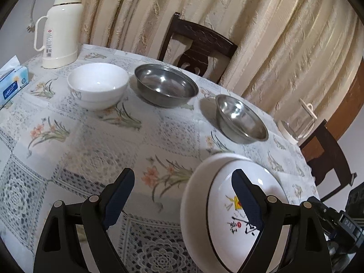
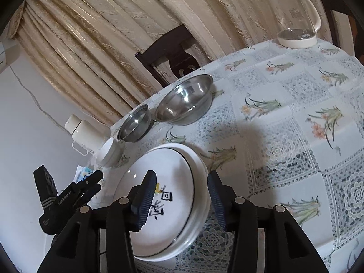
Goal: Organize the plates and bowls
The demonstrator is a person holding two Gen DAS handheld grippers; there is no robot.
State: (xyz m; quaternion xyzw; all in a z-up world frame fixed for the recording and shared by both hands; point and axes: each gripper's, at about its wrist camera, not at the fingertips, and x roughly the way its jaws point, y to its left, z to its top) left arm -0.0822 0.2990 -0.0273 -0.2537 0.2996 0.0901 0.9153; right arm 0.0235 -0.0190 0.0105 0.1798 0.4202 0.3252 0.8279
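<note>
A deep white plate [image 1: 220,223] [image 2: 173,175] with a black rim line and black calligraphy hangs tilted over the table's near edge. My right gripper [image 2: 182,175] is shut on its rim, one finger inside and one outside. My left gripper [image 1: 183,173] stands open beside the plate with nothing between its fingers; its right finger [image 1: 245,195] crosses in front of the plate. Farther back on the floral tablecloth [image 1: 91,150] stand stacked white bowls [image 1: 97,86] [image 2: 109,152], a large steel bowl [image 1: 166,86] [image 2: 136,122] and a smaller steel bowl [image 1: 241,118] [image 2: 184,100].
A cream thermos [image 1: 61,27] and a blue tissue box [image 1: 13,84] sit at the table's far left. A glass jug [image 1: 298,125] [image 2: 295,16] stands near the right edge. Dark wooden chairs [image 1: 198,45] [image 1: 325,154] and a curtain surround the table.
</note>
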